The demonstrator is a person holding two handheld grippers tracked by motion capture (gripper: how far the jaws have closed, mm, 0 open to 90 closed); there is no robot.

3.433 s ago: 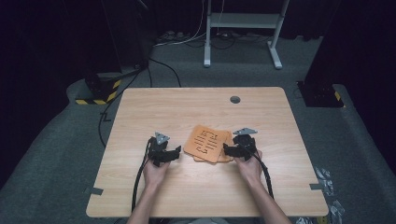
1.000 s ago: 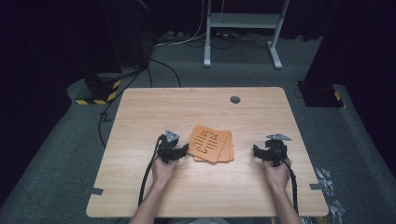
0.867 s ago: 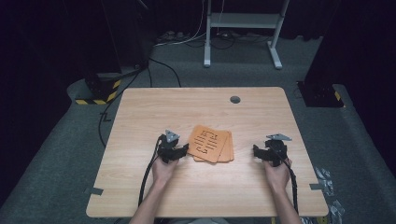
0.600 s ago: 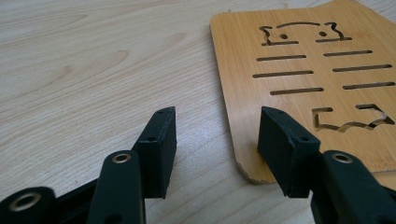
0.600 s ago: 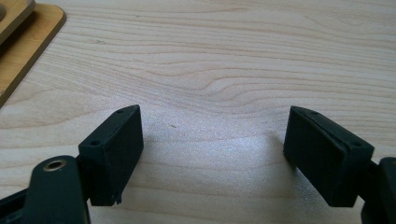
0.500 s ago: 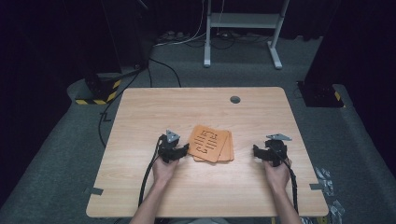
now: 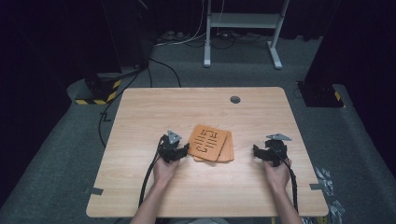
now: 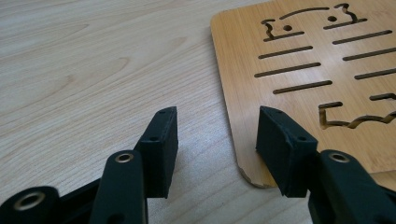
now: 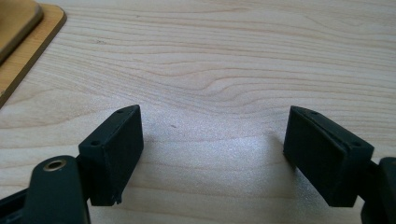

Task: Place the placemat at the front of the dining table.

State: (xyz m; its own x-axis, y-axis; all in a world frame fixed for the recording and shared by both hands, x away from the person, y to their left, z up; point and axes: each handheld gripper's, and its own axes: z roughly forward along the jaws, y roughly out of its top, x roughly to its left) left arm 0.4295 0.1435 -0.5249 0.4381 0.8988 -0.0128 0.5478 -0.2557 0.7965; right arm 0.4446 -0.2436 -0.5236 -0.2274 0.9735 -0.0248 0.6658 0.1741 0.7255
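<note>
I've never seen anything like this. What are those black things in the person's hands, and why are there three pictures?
No robot here: a person holds a handheld two-jaw clamp in each hand, the left gripper and the right gripper. One picture comes from a camera above the wooden table. The other two come from small cameras riding on each gripper, looking along its black jaws. On the table lie thin orange-brown wooden boards with slots cut through, stacked slightly askew. Both grippers are open and hold nothing; the left one's jaws sit at the top board's corner, the right one over bare table beside the stack.
</note>
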